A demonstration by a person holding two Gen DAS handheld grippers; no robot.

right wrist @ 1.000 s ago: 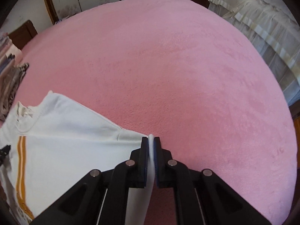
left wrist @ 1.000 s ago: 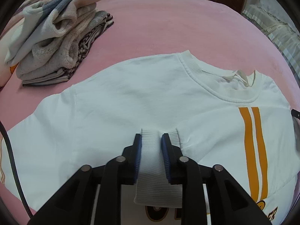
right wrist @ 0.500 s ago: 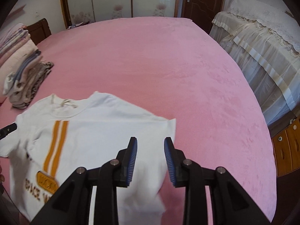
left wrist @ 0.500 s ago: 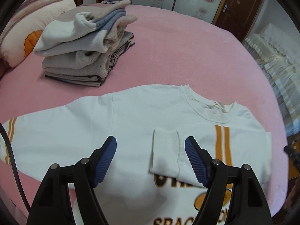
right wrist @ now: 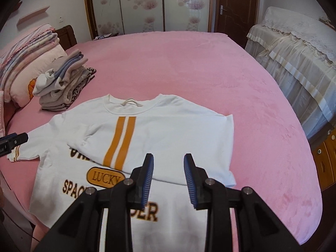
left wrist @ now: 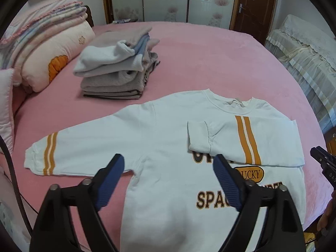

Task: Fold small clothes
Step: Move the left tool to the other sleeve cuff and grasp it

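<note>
A large bed (right wrist: 189, 67) under a pink plush cover is filling most of both views. At twelve o'clock, sliding wardrobe doors (right wrist: 147, 6) with frosted panels and a pink flower print are standing between brown frames; daylight is glowing through one gridded panel. Just right of them, at one o'clock, a dark brown door (right wrist: 237, 10) with a lever handle is standing closed. At three o'clock, furniture draped in a cream lace cloth (right wrist: 298, 58) is sitting beside the bed. At four o'clock, a wooden drawer unit (right wrist: 323, 153) is showing. At ten o'clock, a dark wooden headboard (right wrist: 67, 35) is backing a pillow (left wrist: 52, 52) and folded blankets (left wrist: 42, 19). The walls are showing white.
</note>
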